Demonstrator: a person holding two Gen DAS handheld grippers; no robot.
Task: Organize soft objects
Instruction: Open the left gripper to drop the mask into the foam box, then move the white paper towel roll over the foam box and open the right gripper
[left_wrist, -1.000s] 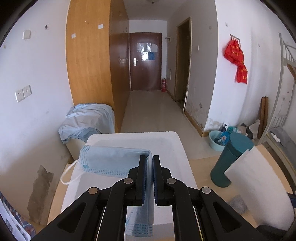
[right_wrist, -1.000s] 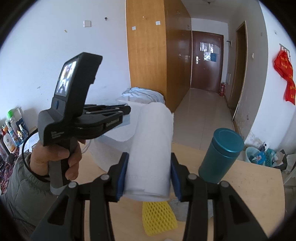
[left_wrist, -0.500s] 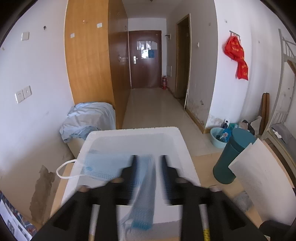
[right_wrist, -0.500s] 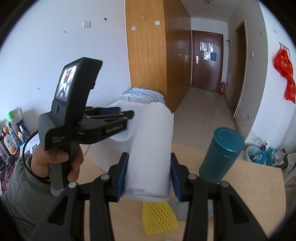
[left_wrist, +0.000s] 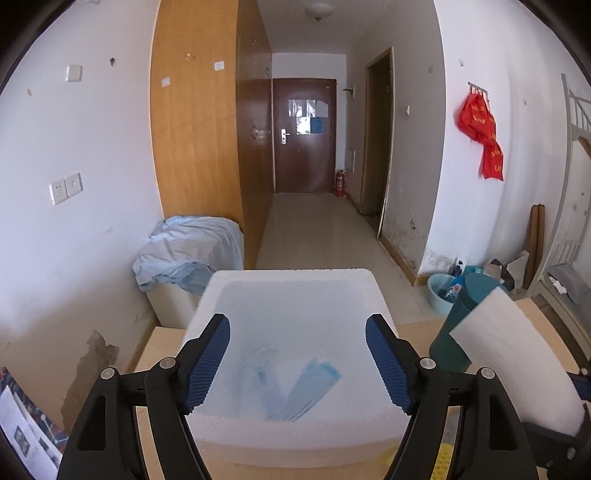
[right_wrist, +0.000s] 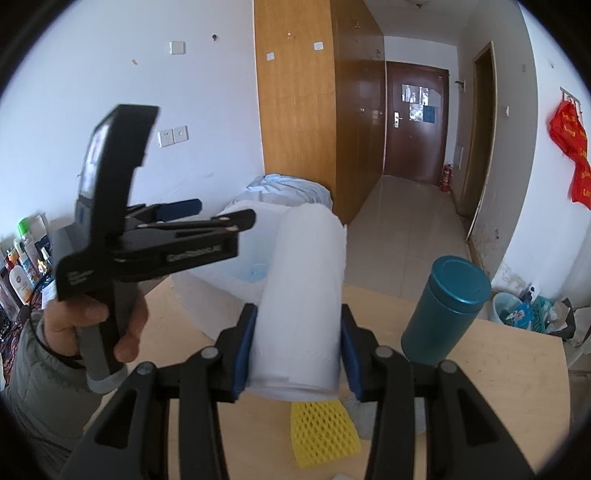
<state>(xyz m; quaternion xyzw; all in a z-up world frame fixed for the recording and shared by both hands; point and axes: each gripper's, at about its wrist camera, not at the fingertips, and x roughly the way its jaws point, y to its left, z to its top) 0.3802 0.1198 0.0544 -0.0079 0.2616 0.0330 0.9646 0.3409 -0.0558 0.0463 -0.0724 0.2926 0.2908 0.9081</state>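
We keep the white foam box (left_wrist: 295, 295) as our target on the table (right_wrist: 517, 369); the blue masks (left_wrist: 295, 384) already lie inside it, at six o'clock on its floor. Our left gripper (left_wrist: 297, 363) hovers above the box, jaws opening with nothing between them. Our right gripper (right_wrist: 297, 347) is clamped on the paper roll (right_wrist: 303, 295), with the teal can (right_wrist: 443, 310) at three o'clock. To release cleanly, we should lift clear without snagging the ear loops, then bring the roll over.
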